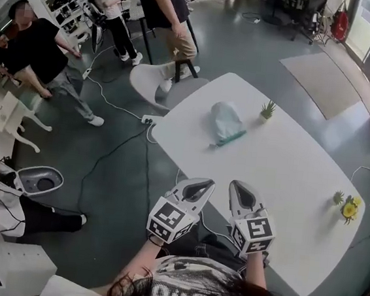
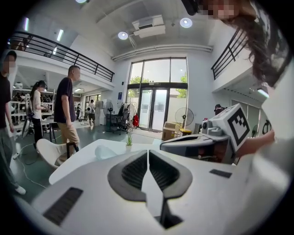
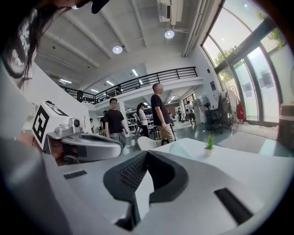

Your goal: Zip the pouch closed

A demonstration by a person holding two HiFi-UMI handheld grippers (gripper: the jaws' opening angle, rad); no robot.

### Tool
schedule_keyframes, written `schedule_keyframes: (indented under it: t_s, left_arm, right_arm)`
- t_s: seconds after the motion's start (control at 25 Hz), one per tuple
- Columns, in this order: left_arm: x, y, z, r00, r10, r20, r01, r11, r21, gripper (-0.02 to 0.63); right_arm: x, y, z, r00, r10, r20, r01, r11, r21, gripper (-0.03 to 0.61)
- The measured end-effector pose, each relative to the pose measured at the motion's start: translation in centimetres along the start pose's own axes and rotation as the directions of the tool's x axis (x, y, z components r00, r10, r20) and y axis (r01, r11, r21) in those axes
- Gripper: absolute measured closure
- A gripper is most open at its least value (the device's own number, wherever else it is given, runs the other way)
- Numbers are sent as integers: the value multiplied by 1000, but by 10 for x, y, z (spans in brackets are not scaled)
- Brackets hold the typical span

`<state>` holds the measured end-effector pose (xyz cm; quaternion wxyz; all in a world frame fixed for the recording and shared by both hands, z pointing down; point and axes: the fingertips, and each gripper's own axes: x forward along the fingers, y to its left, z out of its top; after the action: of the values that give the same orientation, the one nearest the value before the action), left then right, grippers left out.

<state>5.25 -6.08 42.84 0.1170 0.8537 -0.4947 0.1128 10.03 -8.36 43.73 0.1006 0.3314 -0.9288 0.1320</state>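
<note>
In the head view, both grippers sit low in the centre of the frame, side by side over the near edge of a white table [image 1: 312, 184], pointing toward the top of the picture. The left gripper [image 1: 207, 183] has its jaws clenched together with nothing between them; its own view shows the two ribbed pads meeting in a thin seam. The right gripper [image 1: 236, 184] is likewise clenched on nothing, its dark pads pressed flat against each other. Each carries a cube with square black-and-white markers at its rear, nearest the person.

The pouch [image 1: 227, 123] lies on the table toward the upper centre of the frame, well apart from both grippers. It is pale and crumpled, with a teal strip along its lower right edge. Whether its zip is open or closed cannot be made out. Just to its upper right stands a small potted plant [image 1: 268, 110]. At the table's right side, far from the pouch, is a yellow flower decoration [image 1: 347, 208].

A white chair [image 1: 154, 82] stands at the table's upper left corner. Cables and a power strip [image 1: 147, 118] trail across the grey floor at left. Several people stand or sit in the upper left.
</note>
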Motion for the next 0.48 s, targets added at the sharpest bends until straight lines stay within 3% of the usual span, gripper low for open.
schedule_keyframes:
  t_s: [0.48]
  left_arm:
    - [47, 93, -6, 993, -70, -99, 76, 995, 58, 594]
  right_arm:
    - [97, -30, 13, 998, -62, -31, 63, 997, 40, 586]
